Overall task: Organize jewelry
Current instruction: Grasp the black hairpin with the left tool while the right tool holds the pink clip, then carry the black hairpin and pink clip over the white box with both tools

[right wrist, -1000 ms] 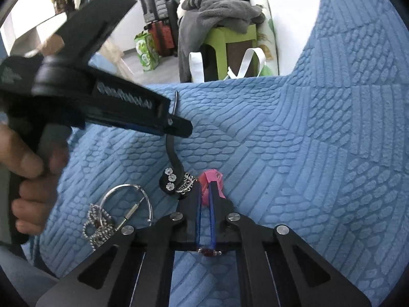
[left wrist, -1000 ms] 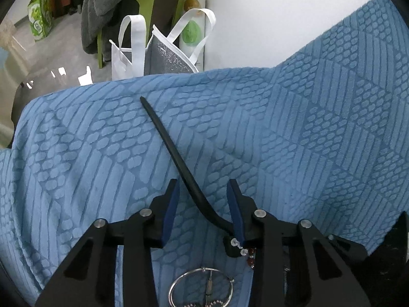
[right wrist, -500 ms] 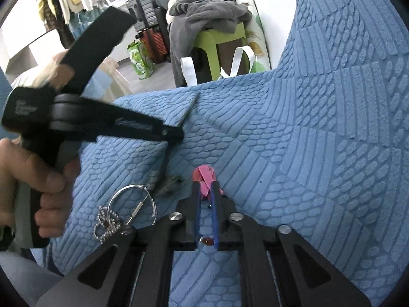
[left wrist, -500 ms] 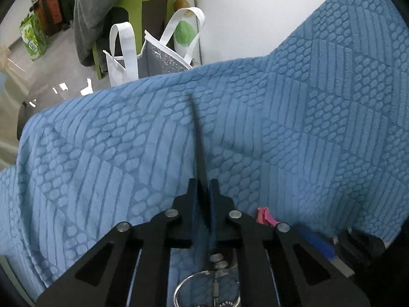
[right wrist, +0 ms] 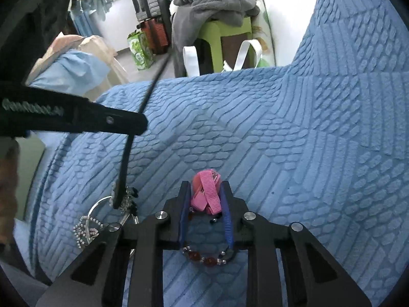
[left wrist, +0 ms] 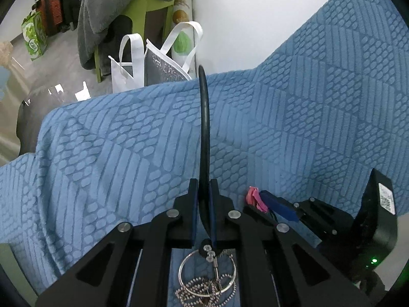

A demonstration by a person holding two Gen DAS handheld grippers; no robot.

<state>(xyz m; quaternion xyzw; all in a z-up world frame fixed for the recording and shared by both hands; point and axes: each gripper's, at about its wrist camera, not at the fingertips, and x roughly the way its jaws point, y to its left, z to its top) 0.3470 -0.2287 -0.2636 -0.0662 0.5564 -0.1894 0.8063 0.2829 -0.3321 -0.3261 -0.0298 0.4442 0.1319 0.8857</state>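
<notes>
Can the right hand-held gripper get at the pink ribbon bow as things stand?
Probably yes: the pink ribbon bow already sits between the closing pads of the right hand-held gripper, nothing blocking.

**Right gripper closing around a pink ribbon bow**

The right gripper (right wrist: 205, 192) is pointing down at a blue patterned blanket (right wrist: 294, 153), its jaws closing with a pink ribbon bow (right wrist: 206, 195) sitting between the blue pads. A beaded bracelet (right wrist: 204, 255) with red beads is lying near the base of the fingers. To the left, the left gripper (right wrist: 138, 124) is clamping a black headband (right wrist: 125, 158), whose jewelled end is hanging over a silver ring (right wrist: 99, 204) and a ball chain (right wrist: 85, 232).
</notes>
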